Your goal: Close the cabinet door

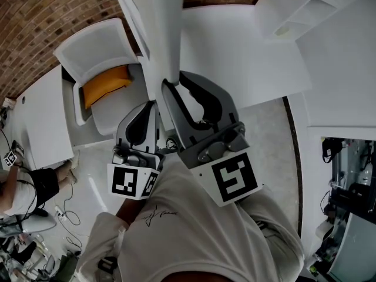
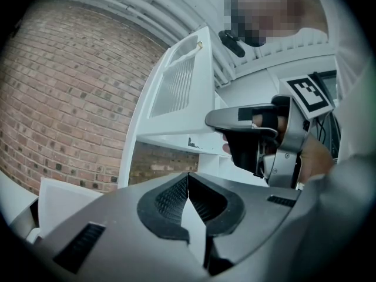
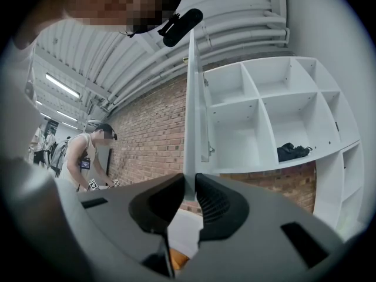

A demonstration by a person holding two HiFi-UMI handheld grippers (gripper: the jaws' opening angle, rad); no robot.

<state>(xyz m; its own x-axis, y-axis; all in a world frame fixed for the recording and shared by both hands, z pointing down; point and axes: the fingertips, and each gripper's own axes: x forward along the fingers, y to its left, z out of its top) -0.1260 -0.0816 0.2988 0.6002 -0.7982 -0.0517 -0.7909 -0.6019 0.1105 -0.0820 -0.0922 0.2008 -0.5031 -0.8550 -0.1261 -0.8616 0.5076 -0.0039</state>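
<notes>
Nearest us, the left gripper (image 2: 188,178) hangs low at the left, jaws pressed together on nothing. Just beyond it the right gripper (image 3: 189,187) points upward, jaws pinched on the lower edge of the cabinet door (image 3: 191,98). The door stands swung out, edge-on, with the open cabinet (image 3: 258,98) far right, so we judge the whole closing swing is left.

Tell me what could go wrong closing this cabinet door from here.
The right gripper pinches only the thin edge of the cabinet door, so it may slip off as the door swings. The left gripper is shut and empty beside it, not steadying the door, so a slip could let the door swing free or slam.
</notes>
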